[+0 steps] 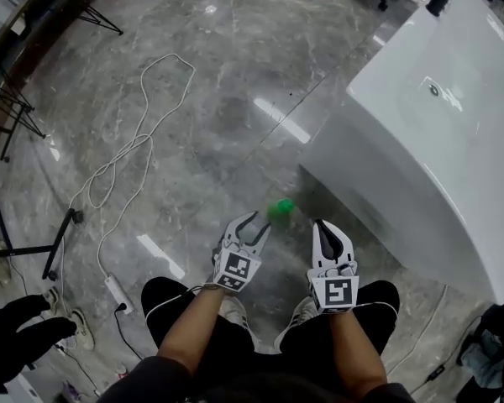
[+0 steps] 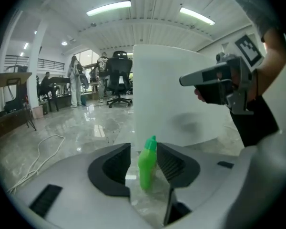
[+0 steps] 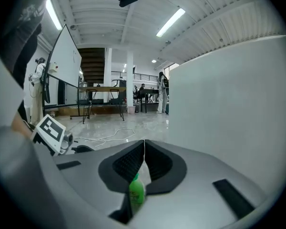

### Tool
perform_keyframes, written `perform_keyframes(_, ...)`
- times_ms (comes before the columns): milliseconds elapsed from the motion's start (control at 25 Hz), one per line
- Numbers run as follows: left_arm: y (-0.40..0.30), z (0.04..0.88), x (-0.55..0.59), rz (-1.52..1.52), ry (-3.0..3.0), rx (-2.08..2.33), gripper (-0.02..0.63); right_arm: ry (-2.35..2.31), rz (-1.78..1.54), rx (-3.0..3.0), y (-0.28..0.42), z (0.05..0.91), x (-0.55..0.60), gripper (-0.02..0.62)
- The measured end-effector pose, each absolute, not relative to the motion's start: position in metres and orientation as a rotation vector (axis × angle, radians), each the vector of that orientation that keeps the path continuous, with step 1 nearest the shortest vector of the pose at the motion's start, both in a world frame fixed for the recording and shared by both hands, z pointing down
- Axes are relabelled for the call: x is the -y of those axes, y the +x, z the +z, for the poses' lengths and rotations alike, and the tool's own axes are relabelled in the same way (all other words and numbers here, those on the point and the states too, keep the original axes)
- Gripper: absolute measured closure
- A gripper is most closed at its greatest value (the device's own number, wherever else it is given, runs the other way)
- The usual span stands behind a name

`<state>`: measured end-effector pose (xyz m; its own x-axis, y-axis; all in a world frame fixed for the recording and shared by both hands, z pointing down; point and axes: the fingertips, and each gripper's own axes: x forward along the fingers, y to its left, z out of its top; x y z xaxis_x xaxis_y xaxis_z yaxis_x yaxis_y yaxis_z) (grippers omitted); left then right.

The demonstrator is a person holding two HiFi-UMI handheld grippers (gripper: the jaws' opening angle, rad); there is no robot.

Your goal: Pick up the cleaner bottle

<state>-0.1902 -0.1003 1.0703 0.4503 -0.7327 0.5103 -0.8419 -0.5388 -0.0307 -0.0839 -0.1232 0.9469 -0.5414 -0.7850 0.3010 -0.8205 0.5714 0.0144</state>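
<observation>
A grey marble floor [image 1: 193,99] fills the head view, glossy with reflected ceiling lights. A large white glossy unit [image 1: 420,133] with rounded edges stands on it at the right. A long white cable [image 1: 143,133] loops across the floor at the left and ends in a power strip [image 1: 118,292].

The left tool [image 2: 143,147] has its jaws apart, with nothing pressed between the pads. The right tool [image 3: 144,144], just beside it, has its jaws together and holds nothing.

The green cleaner bottle [image 1: 280,210] stands upright on the floor near the unit's corner. It is just ahead of both tools, and the left tool's open jaws frame it without touching it.
</observation>
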Motion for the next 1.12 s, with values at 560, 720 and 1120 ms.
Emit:
perform_keyframes(560,-0.167,1.201,0.137,0.972,2.556,1.129,0.308,1.340,0.042,2.594,-0.089,0.942,0.120,0.575)
perform_keyframes(720,-0.155,1.219,0.153,1.002,2.570,1.101,0.308,1.317,-0.012,2.581,-0.087,0.940,0.115,0.575)
perform_keyframes(1120,-0.138,1.242,0.166,0.976,2.545,1.083,0.332,1.339,0.000,2.528,-0.073,0.945,0.110,0.577)
